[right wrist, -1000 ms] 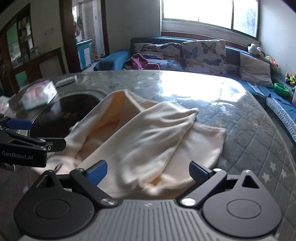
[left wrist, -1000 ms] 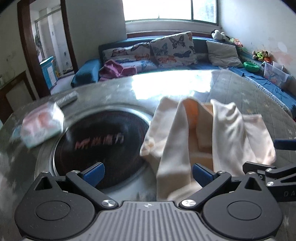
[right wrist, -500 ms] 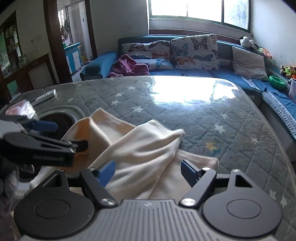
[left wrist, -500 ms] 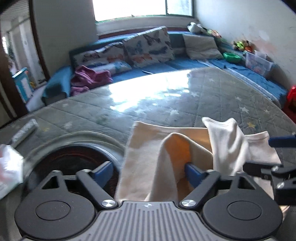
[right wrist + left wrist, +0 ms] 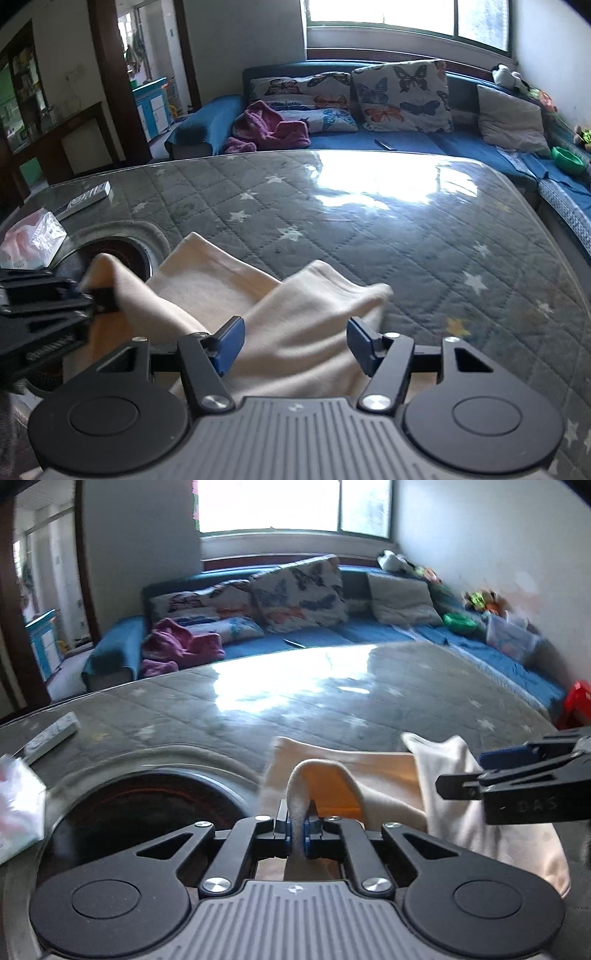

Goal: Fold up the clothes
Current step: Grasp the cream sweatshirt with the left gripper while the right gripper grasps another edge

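- The cream garment [image 5: 391, 790] lies crumpled on the near part of the grey quilted worktop [image 5: 388, 229], partly overlapping the rim of a round dark recess [image 5: 147, 808] set into that surface.
- One fold of the garment rises as a narrow ridge between the blue pads of the left tongs [image 5: 297, 829]; the pads are pressed together on this fold, so the left tongs are clamped on the cloth.
- In the right wrist view the left tongs [image 5: 48, 299] appear at the left edge, blurred, with the raised cloth edge touching their tip.
- The right tongs [image 5: 295, 343] stand with their jaws apart; a second raised fold of the garment sits in the gap between the blue pads. Contact between pads and cloth cannot be determined.
- In the left wrist view the right tongs [image 5: 517, 771] enter from the right edge, just beside the pale upright fold.
- A plastic-wrapped tissue pack [image 5: 33, 240] lies on the worktop left of the recess, with a remote control [image 5: 88, 197] beyond it.
- Behind the worktop stands a blue sofa [image 5: 424, 142] carrying butterfly-print cushions [image 5: 402, 96] and a crumpled purple cloth [image 5: 269, 127].
- A green bowl [image 5: 569, 159] rests at the right end of the sofa.
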The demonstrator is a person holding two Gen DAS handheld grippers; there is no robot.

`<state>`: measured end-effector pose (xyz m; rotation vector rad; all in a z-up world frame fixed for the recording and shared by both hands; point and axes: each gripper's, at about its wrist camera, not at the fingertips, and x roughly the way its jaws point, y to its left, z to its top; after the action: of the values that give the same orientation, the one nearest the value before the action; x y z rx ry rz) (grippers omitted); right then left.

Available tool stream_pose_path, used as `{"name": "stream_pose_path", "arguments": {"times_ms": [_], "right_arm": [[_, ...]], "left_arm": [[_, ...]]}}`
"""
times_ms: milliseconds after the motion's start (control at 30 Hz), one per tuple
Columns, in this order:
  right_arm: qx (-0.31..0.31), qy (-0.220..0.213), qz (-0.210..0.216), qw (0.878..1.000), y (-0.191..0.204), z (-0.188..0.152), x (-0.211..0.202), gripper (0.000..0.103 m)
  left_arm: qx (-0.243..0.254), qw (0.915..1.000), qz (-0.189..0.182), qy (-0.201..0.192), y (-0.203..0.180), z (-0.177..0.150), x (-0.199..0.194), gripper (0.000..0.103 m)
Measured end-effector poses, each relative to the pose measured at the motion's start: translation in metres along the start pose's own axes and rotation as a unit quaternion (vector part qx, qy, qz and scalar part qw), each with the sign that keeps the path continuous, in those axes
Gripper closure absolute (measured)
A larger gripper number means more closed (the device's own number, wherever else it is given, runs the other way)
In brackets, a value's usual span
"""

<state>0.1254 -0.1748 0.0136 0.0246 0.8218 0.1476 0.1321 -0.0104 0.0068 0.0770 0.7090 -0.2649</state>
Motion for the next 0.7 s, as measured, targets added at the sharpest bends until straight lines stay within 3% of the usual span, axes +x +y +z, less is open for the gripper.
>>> {"name": "stream_pose_path", "arguments": {"times_ms": [267, 400, 467, 500, 700], "right_arm": [[-0.021, 0.026, -0.003, 0.999, 0.028, 0.003, 0.027, 0.052], [-0.039, 0.026, -0.023, 0.999, 0.034, -0.003, 0.034, 0.07], [-0.039, 0.024, -0.027, 0.999, 0.032, -0.004, 0.031, 0.089], [-0.035, 0.024, -0.024, 0.999, 0.03, -0.004, 0.029, 0.093], [-0.03, -0.003, -0.036, 0.999, 0.015, -0.009, 0.001, 0.1]], "left_arm": [[-0.052, 0.9973, 0.05, -0.013, 0.04, -0.014, -0.026, 0.096], [-0.074, 0.9947, 0.069, -0.016, 0.059, -0.028, -0.047, 0.096], [-0.086, 0.9932, 0.077, -0.015, 0.07, -0.035, -0.055, 0.096], [-0.092, 0.9924, 0.081, -0.014, 0.074, -0.038, -0.058, 0.096], [-0.126, 0.9869, 0.1, -0.009, 0.098, -0.062, -0.083, 0.096]]}}
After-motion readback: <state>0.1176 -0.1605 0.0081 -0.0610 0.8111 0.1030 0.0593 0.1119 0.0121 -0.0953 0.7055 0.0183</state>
